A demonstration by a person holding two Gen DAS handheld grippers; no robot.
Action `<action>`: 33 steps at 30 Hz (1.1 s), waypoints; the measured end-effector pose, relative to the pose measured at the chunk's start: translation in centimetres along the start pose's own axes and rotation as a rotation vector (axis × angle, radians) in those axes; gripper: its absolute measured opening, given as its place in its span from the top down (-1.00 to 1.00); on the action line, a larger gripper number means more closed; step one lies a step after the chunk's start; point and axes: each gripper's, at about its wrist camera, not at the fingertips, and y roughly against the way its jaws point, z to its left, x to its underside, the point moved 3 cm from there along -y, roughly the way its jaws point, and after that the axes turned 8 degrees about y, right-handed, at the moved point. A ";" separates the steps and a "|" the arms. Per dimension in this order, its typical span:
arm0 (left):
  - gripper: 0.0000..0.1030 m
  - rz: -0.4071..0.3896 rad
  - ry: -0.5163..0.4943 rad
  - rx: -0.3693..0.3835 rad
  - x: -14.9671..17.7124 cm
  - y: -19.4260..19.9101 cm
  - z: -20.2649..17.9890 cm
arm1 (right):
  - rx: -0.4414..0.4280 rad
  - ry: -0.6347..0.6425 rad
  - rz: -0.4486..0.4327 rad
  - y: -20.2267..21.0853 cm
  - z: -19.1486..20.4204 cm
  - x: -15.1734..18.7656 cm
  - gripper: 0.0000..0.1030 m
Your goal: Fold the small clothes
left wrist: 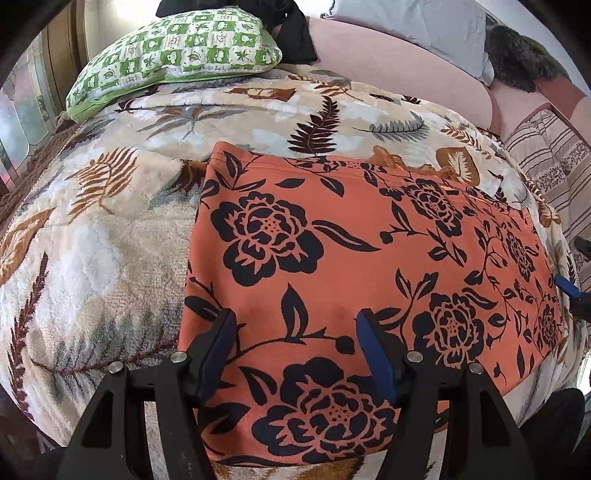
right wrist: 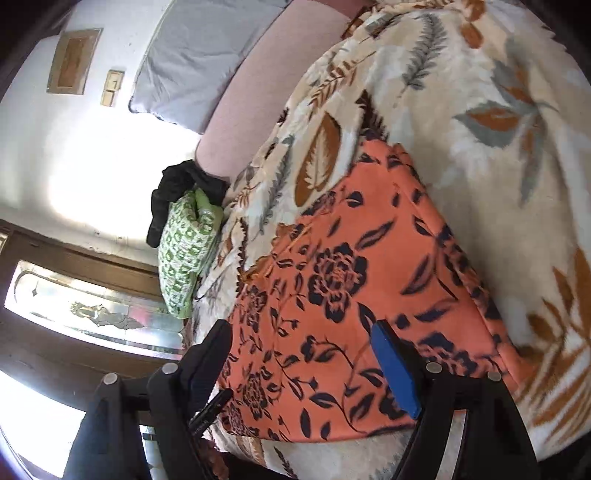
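While an orange garment [left wrist: 351, 258] printed with black roses is lying flat across a fleece blanket [left wrist: 92, 240] patterned with ferns and leaves, two hand-held grippers are hovering at its near edges. No brand, label or readable writing is showing on the cloth or anywhere else in either view.

In the left wrist view the garment is filling the centre and right of the frame, its long axis running from the lower left toward the right edge, with a stitched hem along the top and a small gathered frill at the upper right. The left gripper [left wrist: 295, 354] is sitting at the bottom centre, its fingers [left wrist: 376, 362] spread apart above the fabric with nothing pinched between them.

In the right wrist view the garment is stretching from the upper centre down to the bottom centre, one corner pointing toward the top of the frame. The right gripper [right wrist: 303, 365] is standing at the bottom, its fingers likewise held wide apart over the cloth's lower edge, gripping nothing.

A green-and-white checked pillow [left wrist: 173, 55] is resting at the upper left of the left wrist view, beside a dark cloth [left wrist: 295, 37], with a pink bolster [left wrist: 399, 66] and a pale grey pillow [left wrist: 417, 22] lying behind.
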 end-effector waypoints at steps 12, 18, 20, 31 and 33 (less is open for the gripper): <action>-0.39 0.002 -0.004 -0.011 0.1 -0.5 -0.4 | 0.130 -0.030 -0.012 -3.4 -2.6 -3.9 -0.65; -0.41 0.003 -0.007 -0.013 0.2 -0.6 -0.3 | 0.153 -0.084 -0.054 -1.8 -2.5 -3.4 -0.61; -0.44 -0.002 -0.007 -0.014 0.3 -0.5 -0.4 | 0.092 -0.034 -0.051 -0.8 -1.1 -2.6 -0.63; -0.46 -0.069 0.089 0.032 0.1 1.9 0.9 | 0.090 -0.080 -0.123 4.9 -0.7 2.2 -0.67; -0.46 -0.059 0.094 0.028 0.4 2.0 1.0 | 0.078 -0.133 -0.142 6.3 -1.1 5.5 -0.68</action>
